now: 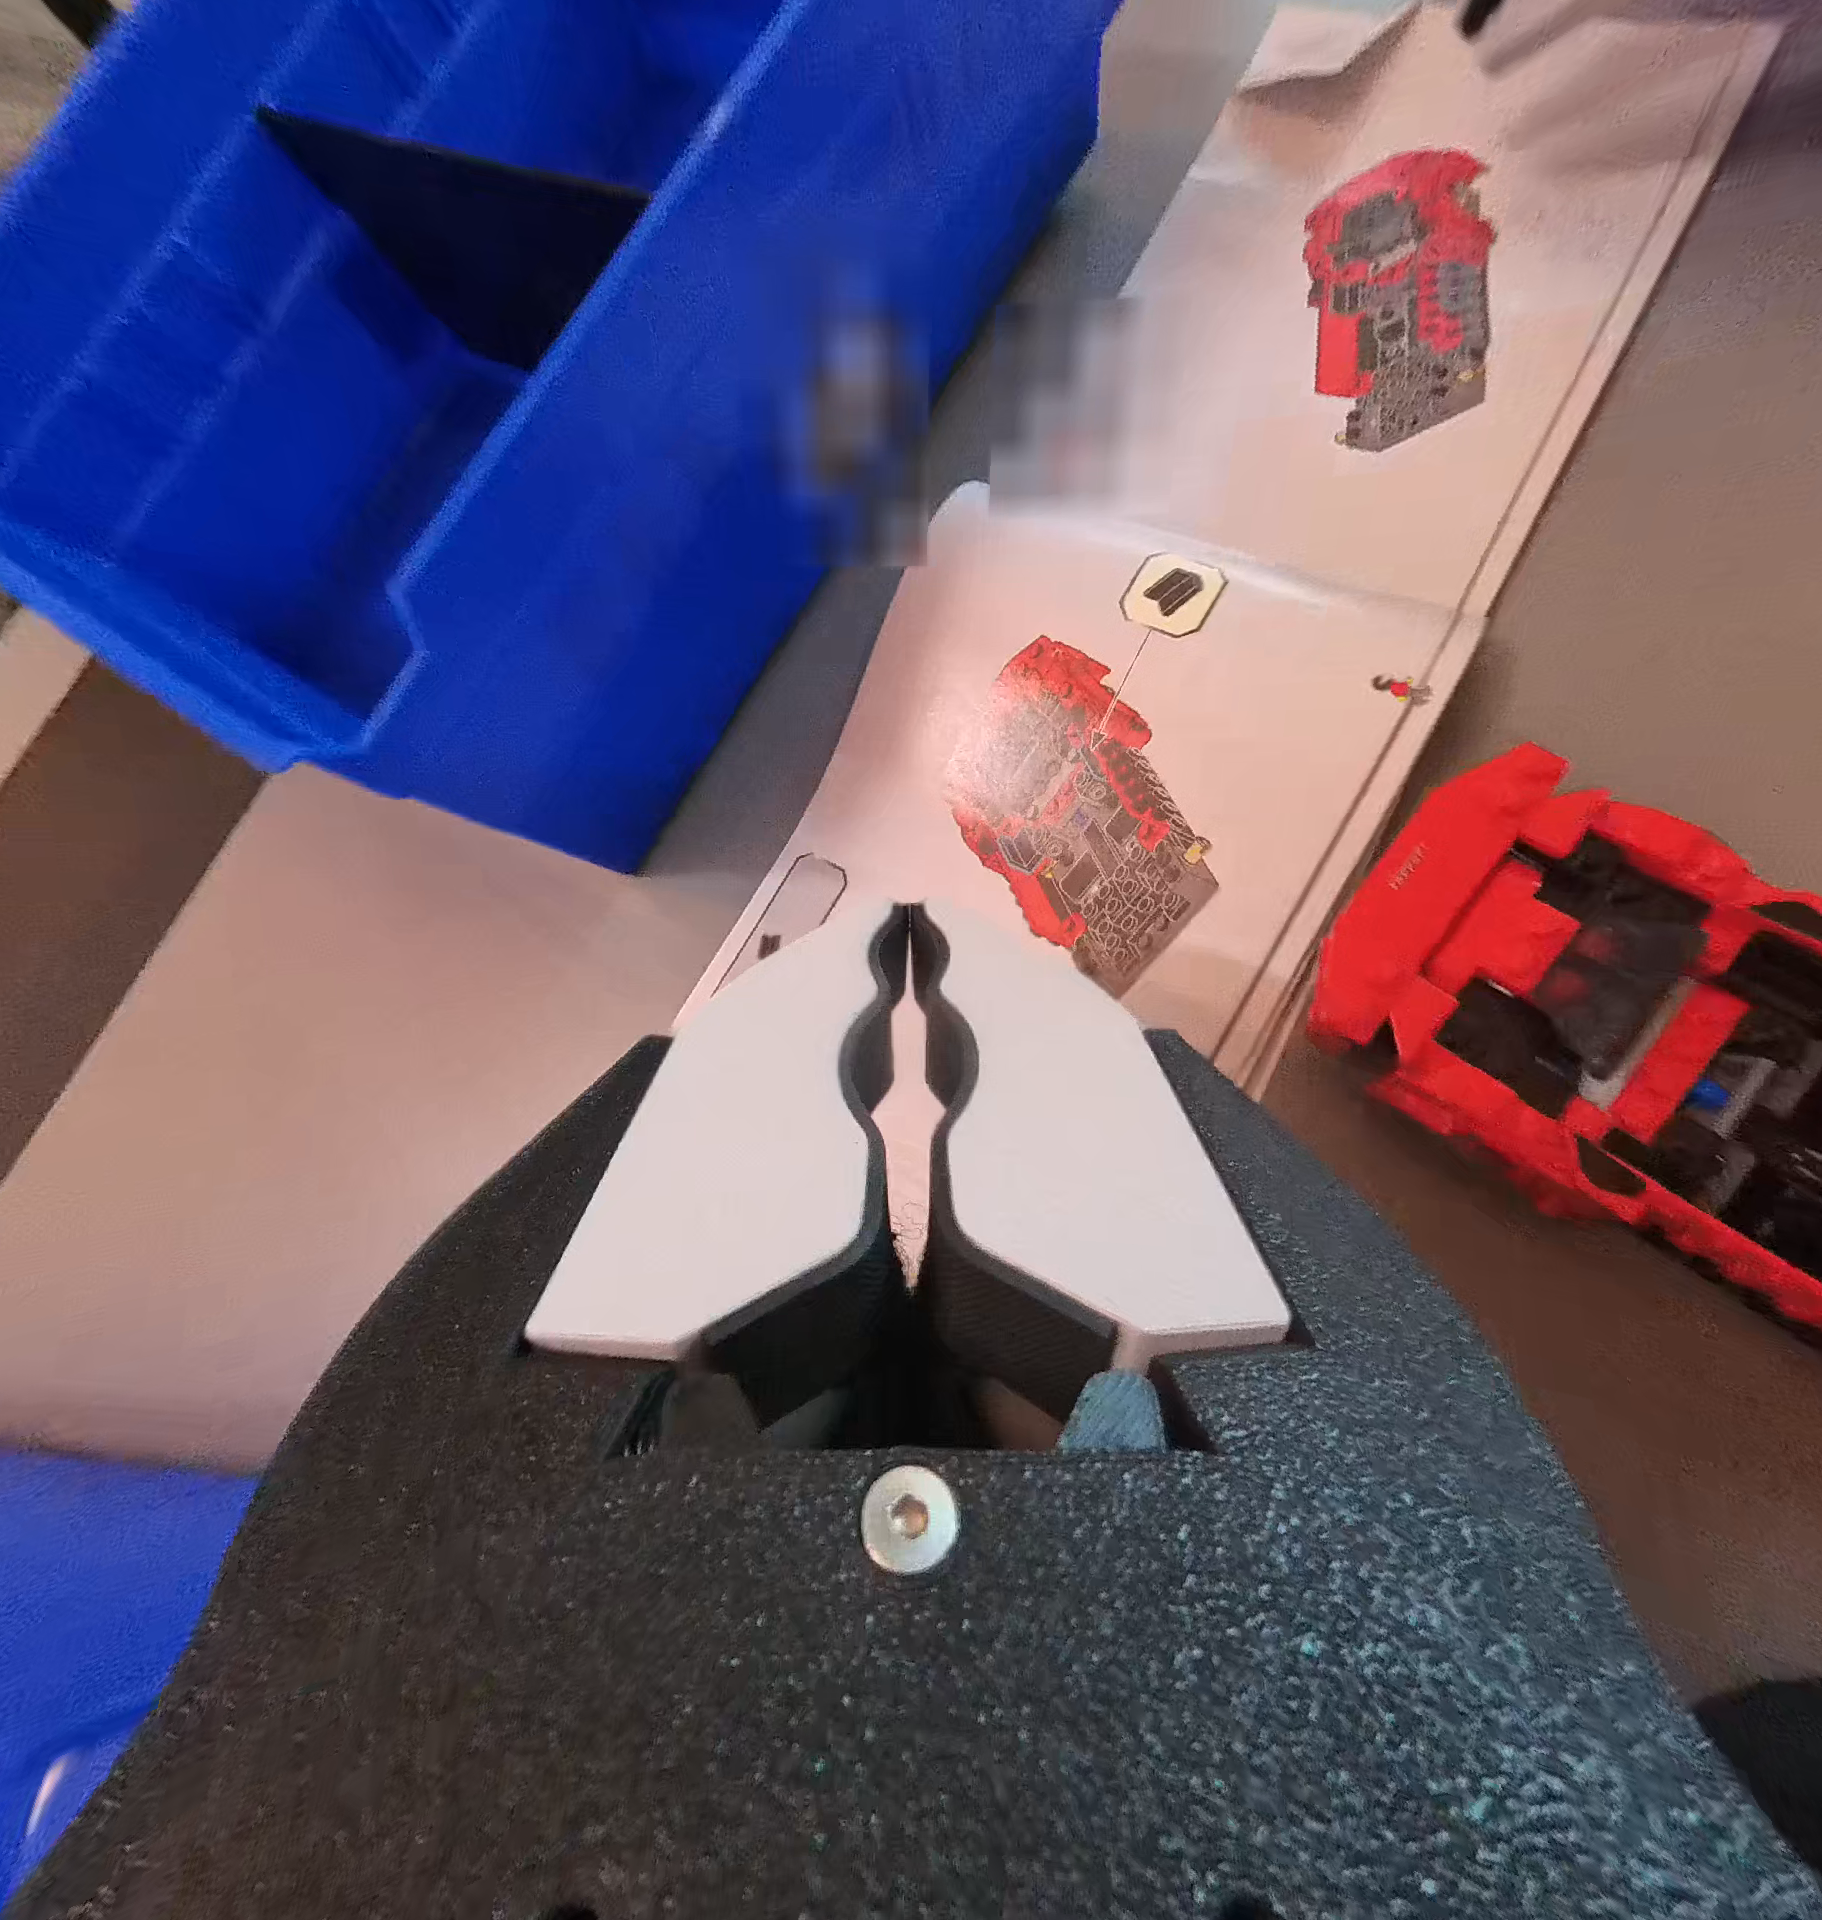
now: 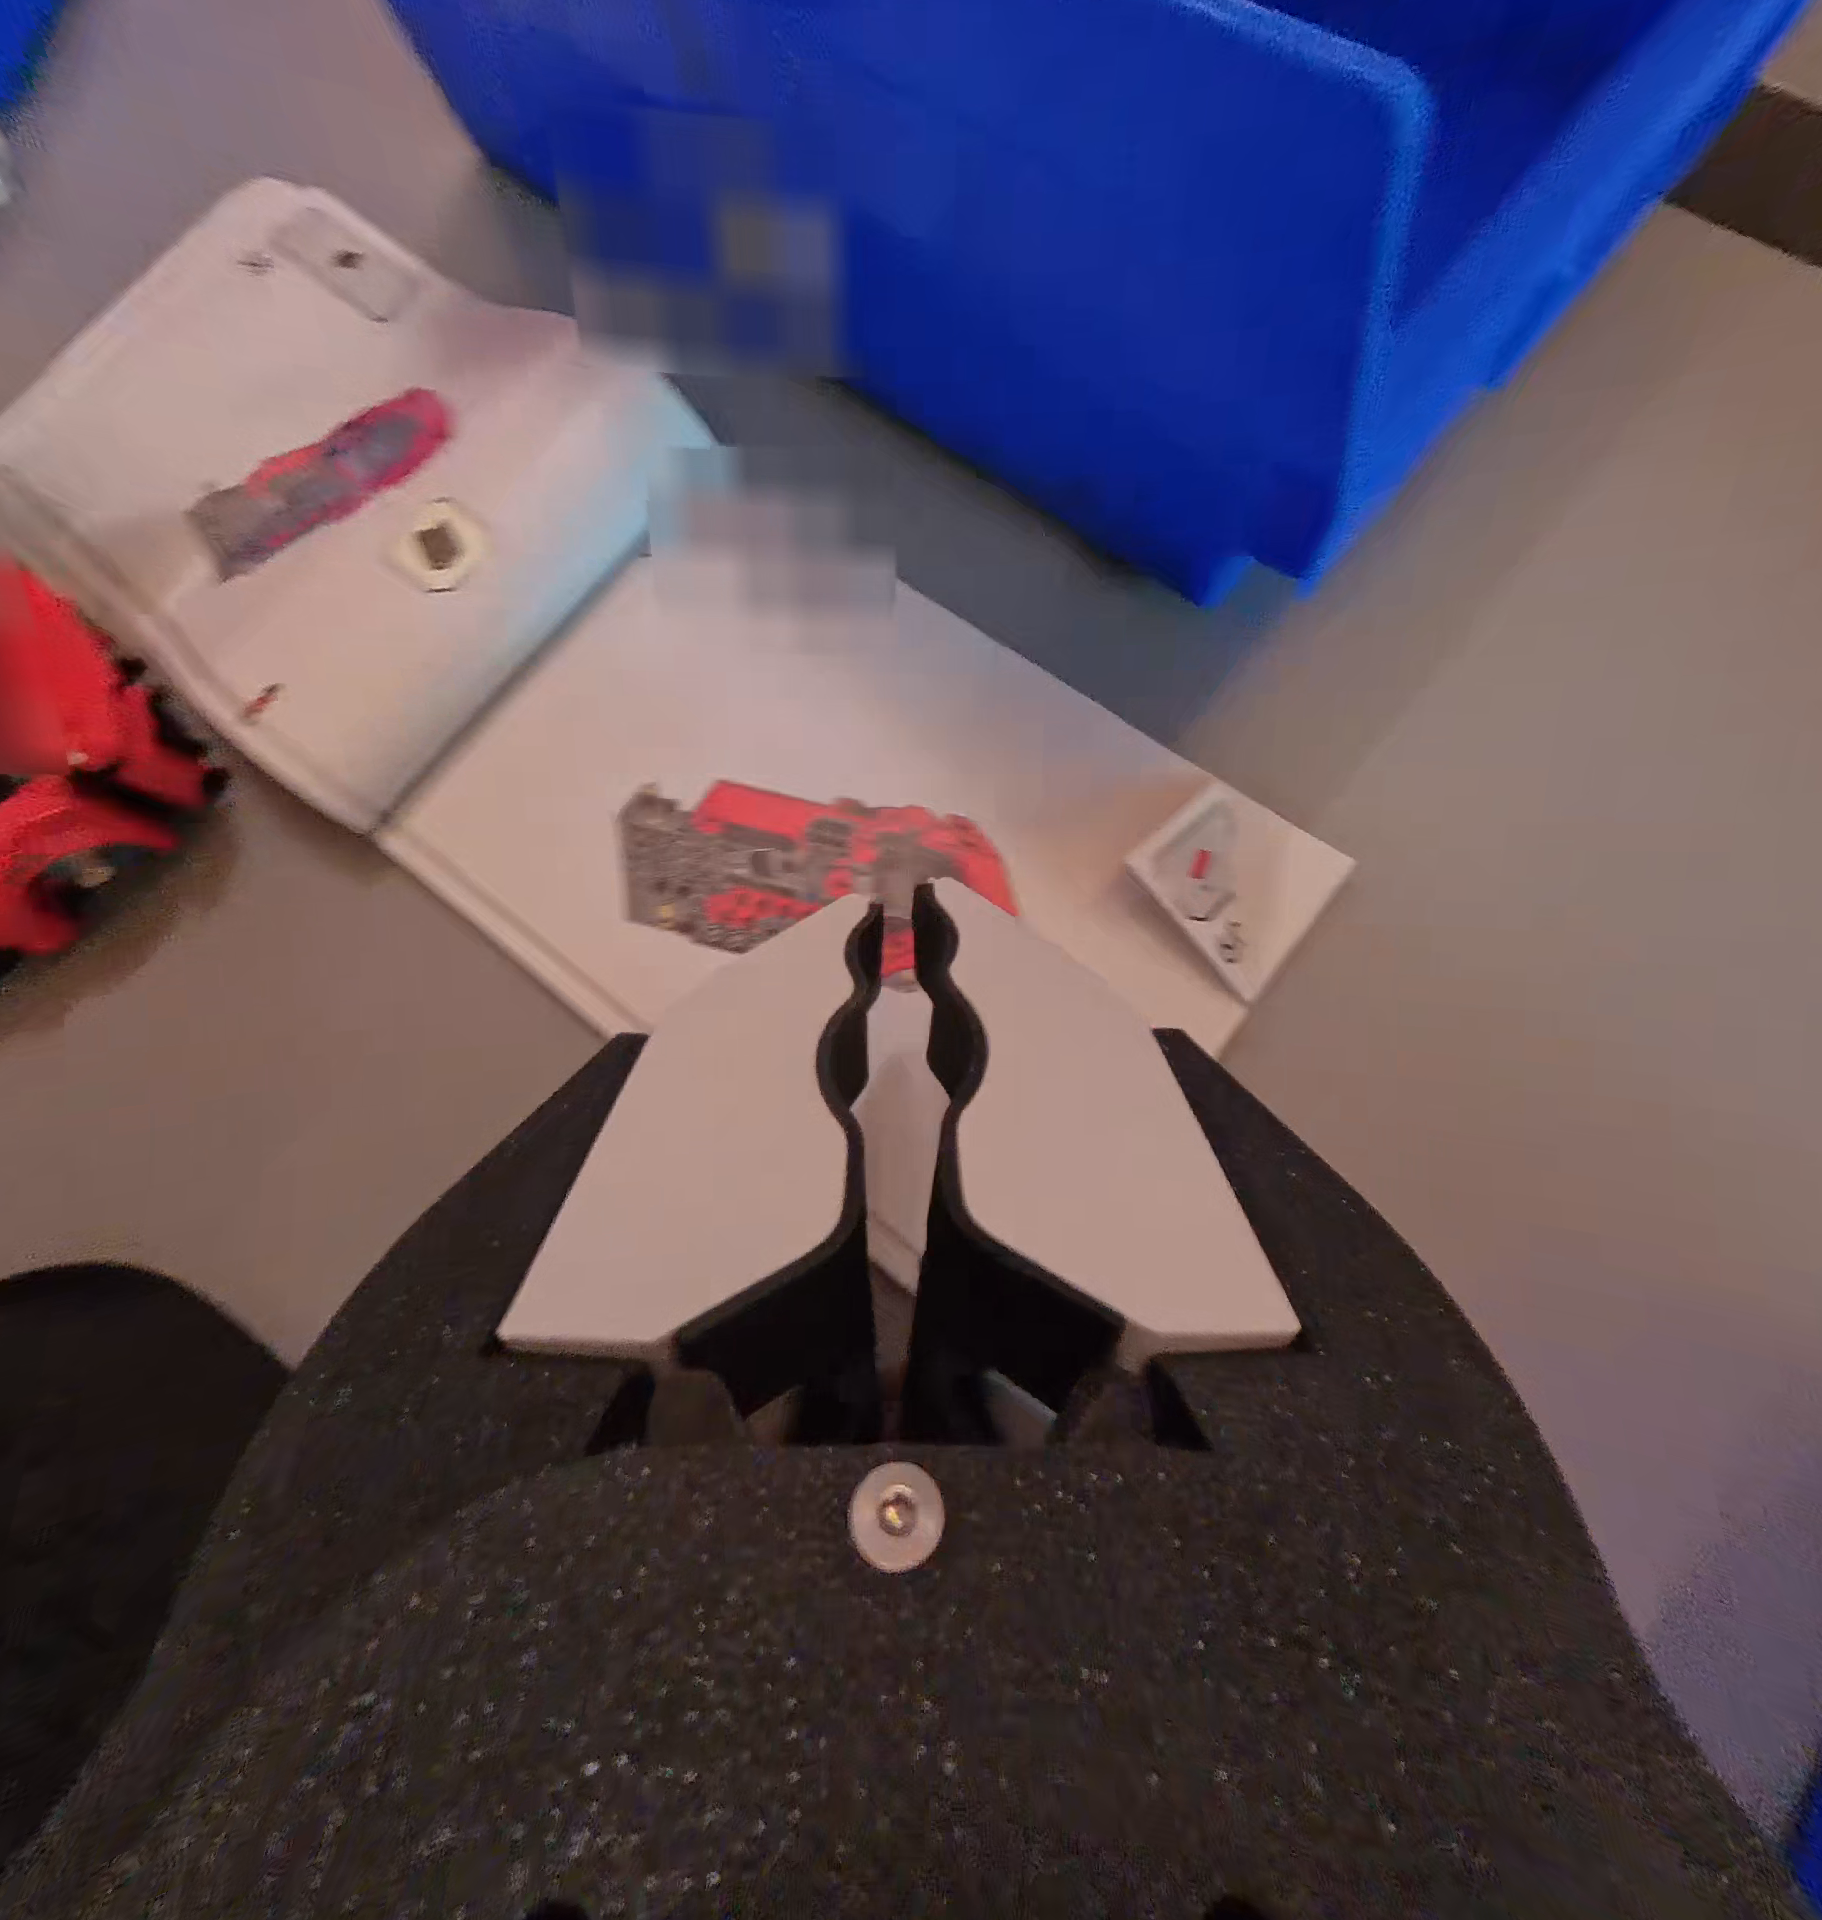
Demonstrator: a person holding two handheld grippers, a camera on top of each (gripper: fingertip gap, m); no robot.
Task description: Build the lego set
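Observation:
A partly built red and black lego car (image 1: 1593, 987) lies on the table to the right of the open instruction booklet (image 1: 1302, 540). My left gripper (image 1: 909, 914) hovers over the booklet's near page, its fingertips pressed together with nothing visible between them. In the right wrist view, the right gripper (image 2: 896, 899) is over the booklet (image 2: 595, 748), and its tips are closed on a small grey lego piece (image 2: 892, 868) that sticks out just past them. The car (image 2: 45, 810) shows blurred at the left edge.
A large blue plastic bin (image 1: 387, 395) stands at the back left of the booklet, and it also shows in the right wrist view (image 2: 1042, 260). Another blue bin (image 1: 65, 1621) is at the lower left. A dark rounded shape (image 2: 86, 1455) lies near the right gripper. Some 25 cm of space lies between my two pairs of fingers. Measured from the fingertips, the dark rounded shape (image 2: 86, 1455) is 20 cm or so from the right gripper and 25 cm from the left.

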